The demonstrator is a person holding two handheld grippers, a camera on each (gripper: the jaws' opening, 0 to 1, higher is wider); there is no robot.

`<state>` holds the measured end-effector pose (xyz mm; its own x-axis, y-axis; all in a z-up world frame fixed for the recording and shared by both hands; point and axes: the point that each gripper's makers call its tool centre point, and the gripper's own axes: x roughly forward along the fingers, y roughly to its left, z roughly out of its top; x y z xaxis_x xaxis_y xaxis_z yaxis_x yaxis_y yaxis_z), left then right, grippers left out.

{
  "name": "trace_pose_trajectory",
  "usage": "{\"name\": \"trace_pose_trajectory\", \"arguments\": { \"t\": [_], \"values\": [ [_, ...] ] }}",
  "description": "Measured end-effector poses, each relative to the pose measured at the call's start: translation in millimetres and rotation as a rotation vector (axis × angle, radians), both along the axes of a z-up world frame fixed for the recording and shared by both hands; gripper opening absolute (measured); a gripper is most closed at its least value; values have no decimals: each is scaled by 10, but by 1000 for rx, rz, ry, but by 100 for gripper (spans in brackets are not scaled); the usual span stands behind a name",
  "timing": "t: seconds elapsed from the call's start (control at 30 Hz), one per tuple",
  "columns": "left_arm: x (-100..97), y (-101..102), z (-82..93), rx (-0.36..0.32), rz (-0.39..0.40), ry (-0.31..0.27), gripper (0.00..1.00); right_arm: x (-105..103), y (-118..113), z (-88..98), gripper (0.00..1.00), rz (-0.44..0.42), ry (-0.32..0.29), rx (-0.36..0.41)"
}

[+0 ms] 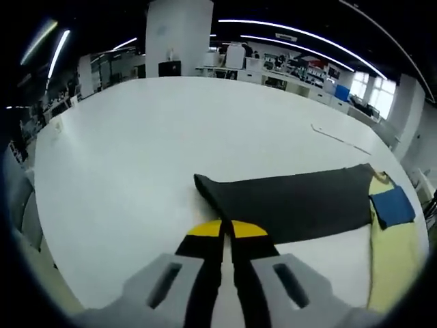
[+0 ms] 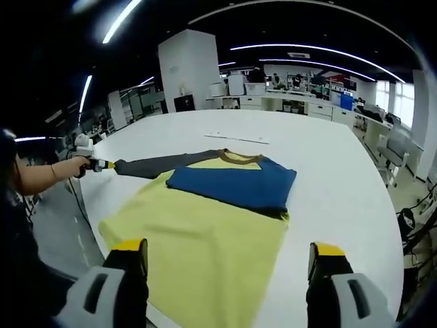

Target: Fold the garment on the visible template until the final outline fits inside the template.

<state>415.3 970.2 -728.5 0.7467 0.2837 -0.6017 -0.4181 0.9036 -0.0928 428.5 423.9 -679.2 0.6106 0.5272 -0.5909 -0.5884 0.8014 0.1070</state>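
A yellow shirt (image 2: 205,239) lies flat on the white table (image 2: 328,150), with a brown collar (image 2: 239,158) at its far end. Its blue sleeve (image 2: 235,183) is folded across the chest. The dark grey sleeve (image 2: 164,164) stretches out to the left, where my left gripper (image 2: 101,165) pinches its cuff end. In the left gripper view the left gripper (image 1: 226,230) is shut at the near edge of the grey sleeve (image 1: 293,201), with the yellow body (image 1: 392,256) and the blue sleeve (image 1: 392,206) at the right. My right gripper (image 2: 229,251) hangs open above the shirt's near hem.
A person's forearm (image 2: 41,175) reaches in from the left behind the left gripper. A thin pale strip (image 2: 235,139) lies on the table beyond the collar. The table edge runs close at the left and right. A chair (image 2: 395,154), desks and a white pillar (image 2: 191,68) stand beyond.
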Motion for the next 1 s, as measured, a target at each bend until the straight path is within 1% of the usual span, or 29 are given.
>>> {"name": "trace_pose_trajectory", "arguments": {
  "t": [0.07, 0.13, 0.23, 0.57, 0.63, 0.8, 0.9, 1.0],
  "values": [
    [39, -41, 61, 4, -11, -13, 0, -2, 10, 1, 99, 4, -1, 1],
    [110, -127, 126, 1, -45, -34, 0, -8, 30, 0, 99, 9, -1, 5],
    [149, -174, 164, 12, -58, -25, 0, -24, 73, -6, 98, 22, 0, 12],
    [350, -417, 344, 24, -131, -59, 0, -62, 175, -62, 98, 69, 1, 5],
    [393, -413, 377, 86, -157, -41, 0, -60, 184, -67, 99, 74, 0, 4],
    [545, -555, 503, 66, -187, -88, 0, -91, 219, -89, 99, 94, 4, 5],
    [617, -597, 561, 57, -187, -106, 0, -97, 223, -85, 99, 97, -1, 14],
    [688, -674, 609, 34, -190, -123, 0, -104, 223, -73, 100, 100, -5, 22]
  ]
}}
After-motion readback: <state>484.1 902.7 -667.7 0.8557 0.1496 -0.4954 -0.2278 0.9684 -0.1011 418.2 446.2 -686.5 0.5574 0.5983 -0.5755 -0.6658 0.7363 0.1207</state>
